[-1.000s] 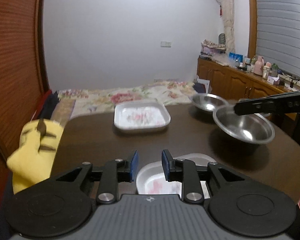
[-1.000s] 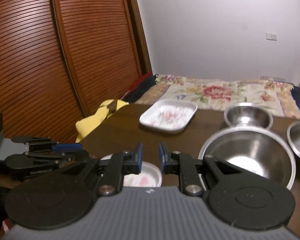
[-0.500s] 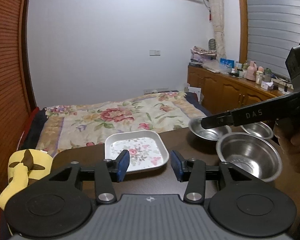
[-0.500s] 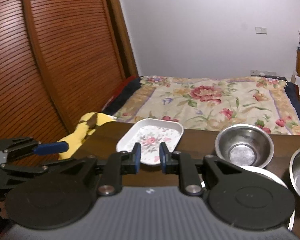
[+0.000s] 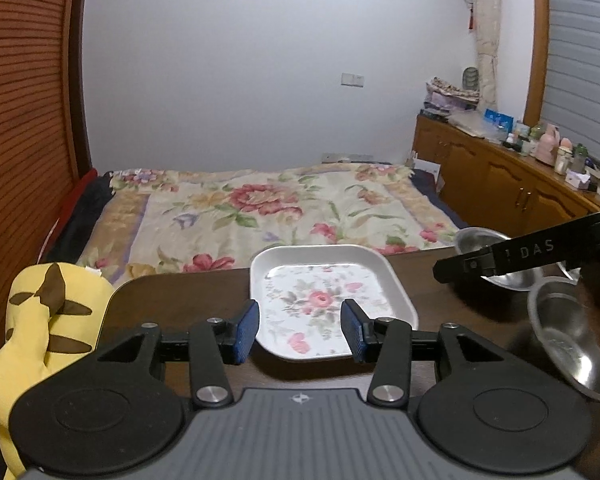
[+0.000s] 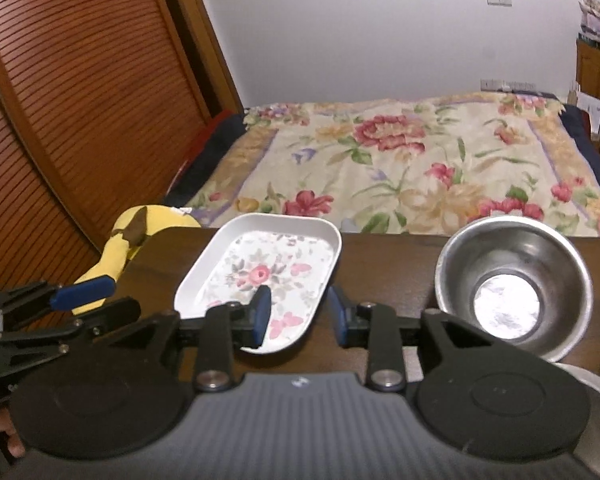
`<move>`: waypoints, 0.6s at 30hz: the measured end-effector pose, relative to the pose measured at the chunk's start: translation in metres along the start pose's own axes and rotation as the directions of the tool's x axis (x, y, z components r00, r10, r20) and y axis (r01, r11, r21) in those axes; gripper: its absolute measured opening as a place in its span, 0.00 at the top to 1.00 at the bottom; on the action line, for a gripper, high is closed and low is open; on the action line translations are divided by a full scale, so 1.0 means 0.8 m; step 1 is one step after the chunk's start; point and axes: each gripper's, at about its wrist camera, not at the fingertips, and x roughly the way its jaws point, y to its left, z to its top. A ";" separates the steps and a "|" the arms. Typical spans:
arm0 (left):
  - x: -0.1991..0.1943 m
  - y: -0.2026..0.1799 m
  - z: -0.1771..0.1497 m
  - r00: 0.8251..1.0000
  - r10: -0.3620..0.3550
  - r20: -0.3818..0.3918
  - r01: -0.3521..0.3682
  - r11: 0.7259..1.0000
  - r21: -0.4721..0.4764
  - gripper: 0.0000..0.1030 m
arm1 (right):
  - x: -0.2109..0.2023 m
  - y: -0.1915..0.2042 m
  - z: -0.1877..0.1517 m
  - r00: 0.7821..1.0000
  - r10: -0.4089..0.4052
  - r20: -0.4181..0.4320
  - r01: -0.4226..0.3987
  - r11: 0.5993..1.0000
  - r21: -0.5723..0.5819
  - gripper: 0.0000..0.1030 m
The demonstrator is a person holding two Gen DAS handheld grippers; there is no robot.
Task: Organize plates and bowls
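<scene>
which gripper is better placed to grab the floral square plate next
Left, probably. The left gripper is open with the floral plate centred between its fingers; the right gripper, also open, sits toward the plate's right edge, nearer the steel bowl.

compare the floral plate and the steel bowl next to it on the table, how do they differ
The floral plate is white, rectangular with rounded corners, and shallow; the steel bowl is bare shiny metal, round and deep. The plate carries a pink flower print, while the bowl is plain inside with a bright flat bottom. Both sit upright and empty on the dark table, apart from each other.
</scene>
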 end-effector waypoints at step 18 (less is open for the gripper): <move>0.064 0.038 -0.022 0.995 0.006 -0.096 -0.015 0.995 -0.094 0.69 | 0.056 0.011 -0.006 0.990 -0.048 -0.133 0.045 0.999 -0.027 0.68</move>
